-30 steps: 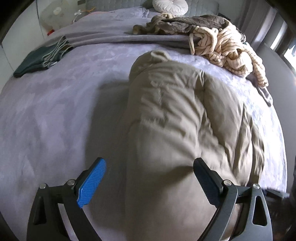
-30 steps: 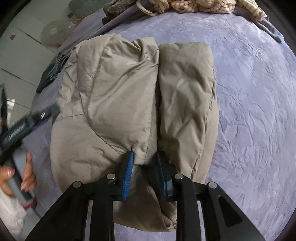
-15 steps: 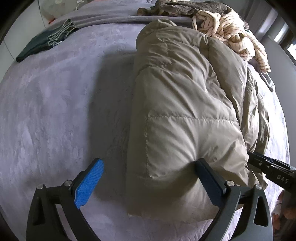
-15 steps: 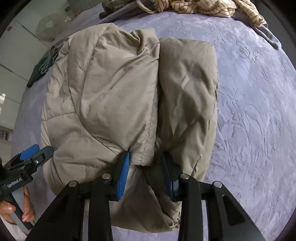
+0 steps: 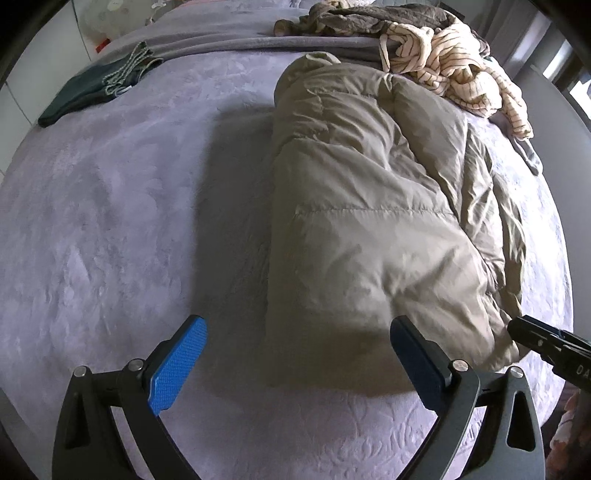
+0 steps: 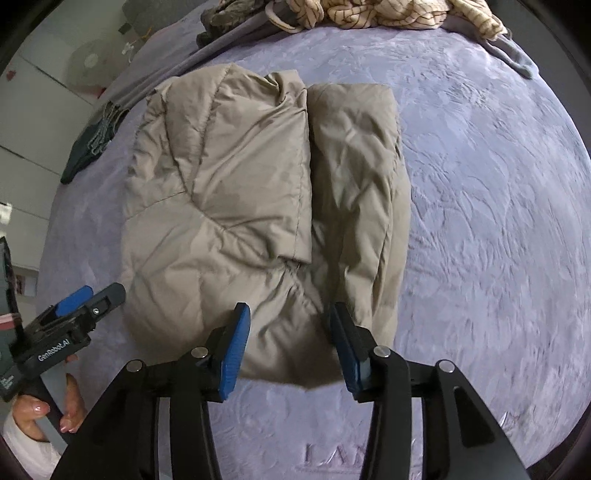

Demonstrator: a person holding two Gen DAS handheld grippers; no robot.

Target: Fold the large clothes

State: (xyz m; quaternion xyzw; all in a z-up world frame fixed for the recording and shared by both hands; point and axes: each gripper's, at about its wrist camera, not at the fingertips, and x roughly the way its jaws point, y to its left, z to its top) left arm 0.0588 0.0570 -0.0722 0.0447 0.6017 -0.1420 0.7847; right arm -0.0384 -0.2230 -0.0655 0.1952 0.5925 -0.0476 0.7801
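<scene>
Puffy beige jacket (image 5: 373, 236) lies folded lengthwise on the bed (image 5: 122, 221), which is covered by a lilac embossed blanket. In the right wrist view the jacket (image 6: 236, 206) shows two long padded folds side by side, with a seam running between them from 12 to 6 o'clock.

Left gripper (image 5: 295, 358): released, jaws spread wide, nothing between them. It sits at the near end of the jacket; the blue pad at 7 o'clock is over bare blanket, the other pad at 5 o'clock is just beside the jacket's near corner. Contact cannot be confirmed.

Right gripper (image 6: 290, 347): released, jaws apart, at the near hem of the jacket, with no cloth caught between the pads. Its tip enters the left wrist view at 4 o'clock.

Other items on the bed: a striped cream garment (image 5: 454, 70) piled at 1 o'clock, touching a brown garment (image 5: 369, 18) behind it; dark green folded clothes (image 5: 92, 92) at 10 o'clock, well apart from the jacket
</scene>
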